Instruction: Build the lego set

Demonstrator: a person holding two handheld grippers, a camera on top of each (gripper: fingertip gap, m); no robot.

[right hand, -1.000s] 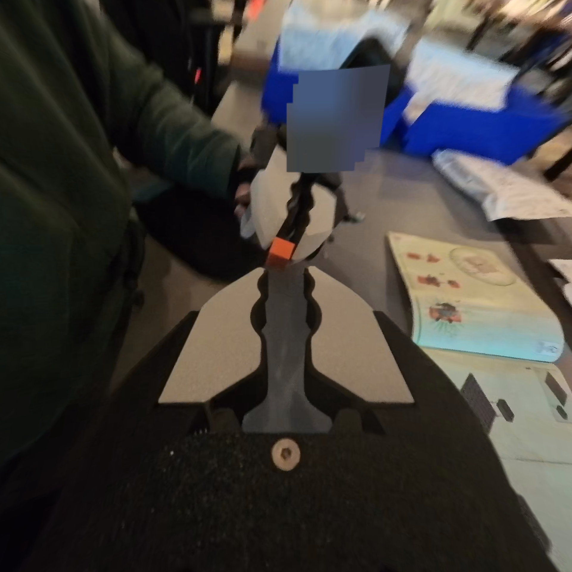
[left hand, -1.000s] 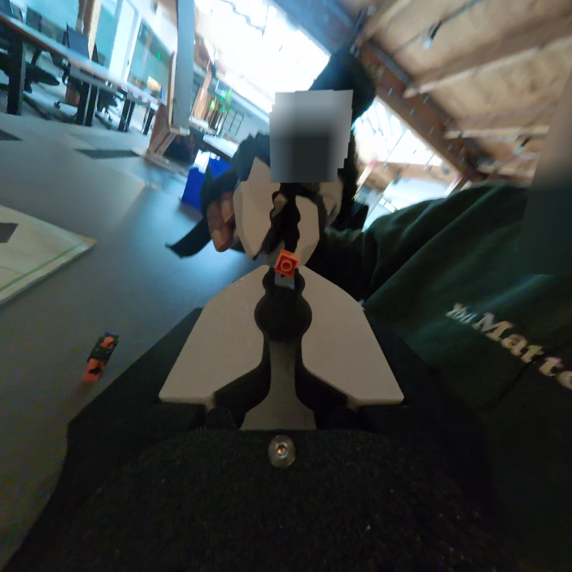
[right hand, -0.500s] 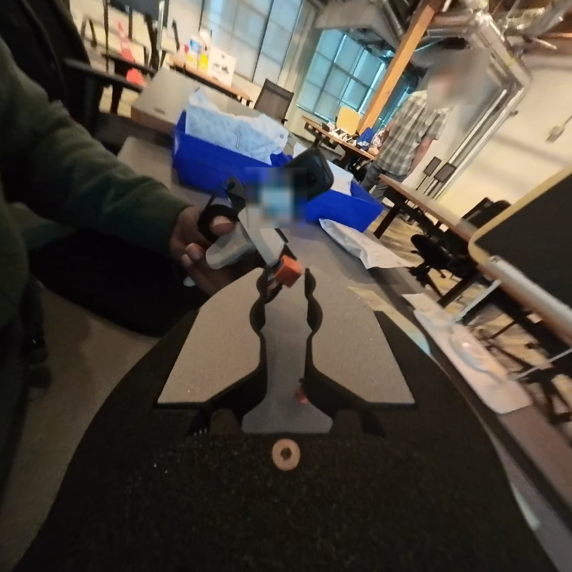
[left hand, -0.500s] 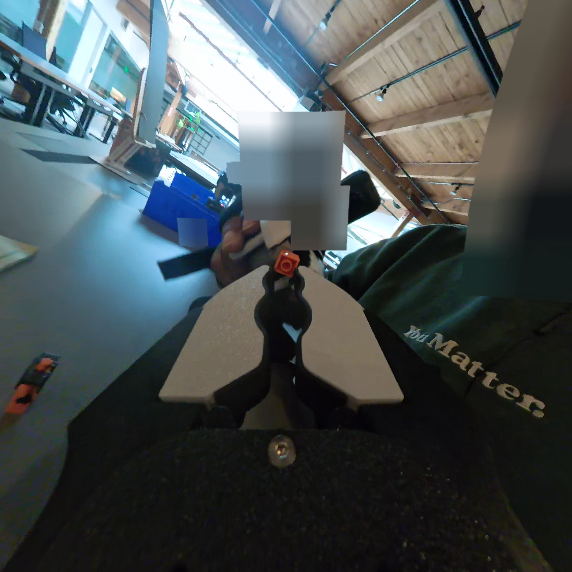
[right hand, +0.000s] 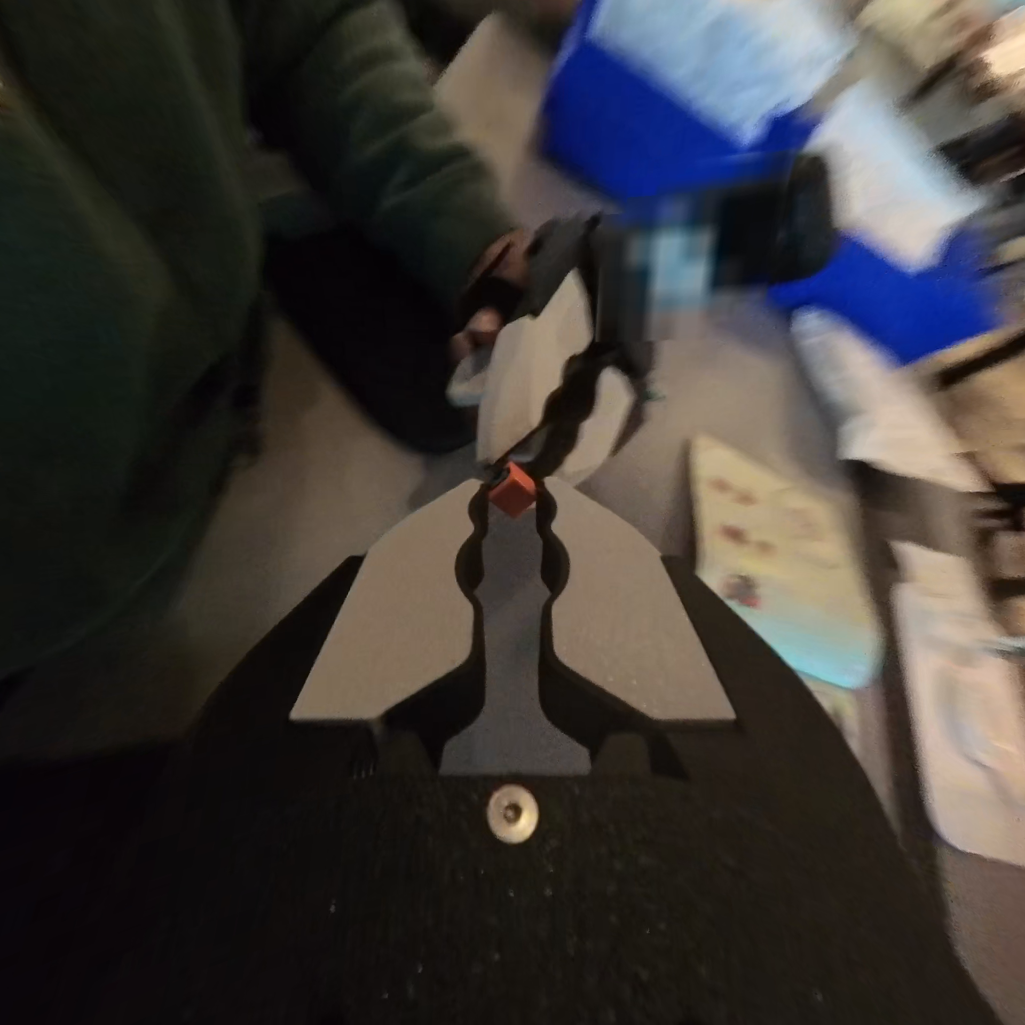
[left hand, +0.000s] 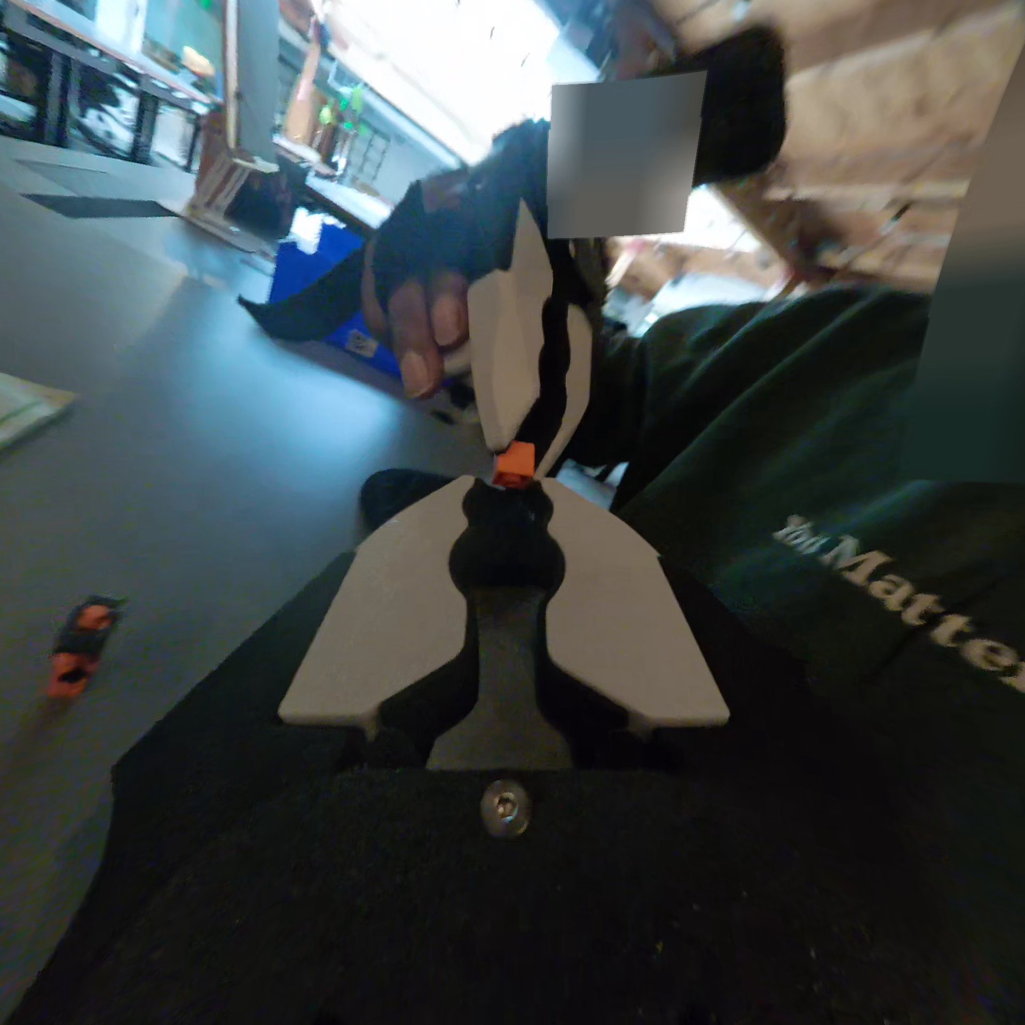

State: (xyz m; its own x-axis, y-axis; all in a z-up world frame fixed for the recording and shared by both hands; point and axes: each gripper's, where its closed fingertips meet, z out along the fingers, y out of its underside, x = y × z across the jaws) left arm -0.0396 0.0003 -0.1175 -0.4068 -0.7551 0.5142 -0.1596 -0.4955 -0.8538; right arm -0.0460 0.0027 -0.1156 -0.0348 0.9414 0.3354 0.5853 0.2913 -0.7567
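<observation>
A small orange lego brick (left hand: 514,470) is held in the air between the two grippers, which meet tip to tip. My left gripper (left hand: 510,487) is shut and holds the brick from below, with a small dark part at its tips. My right gripper (left hand: 521,457) comes down from above, its white fingers on either side of the brick. In the blurred right wrist view the brick (right hand: 510,496) sits pinched between my right gripper's tips (right hand: 513,492), and the left gripper (right hand: 502,471) points at it, shut.
A small orange-and-black lego piece (left hand: 77,649) lies on the grey table (left hand: 194,444) at the left. A blue bin (right hand: 665,138) stands behind. An open instruction booklet (right hand: 776,582) lies at the right. The person's dark green sleeve (left hand: 776,444) is close by. My two grippers' fingertips are within a few centimetres of each other. Both grippers' tips are roughly 15 cm from the small orange-and-black lego piece (left hand: 77,649).
The right gripper has swung back down over the table and its fingers have narrowed onto the brick. The left gripper still holds the brick, now tilted lower.
</observation>
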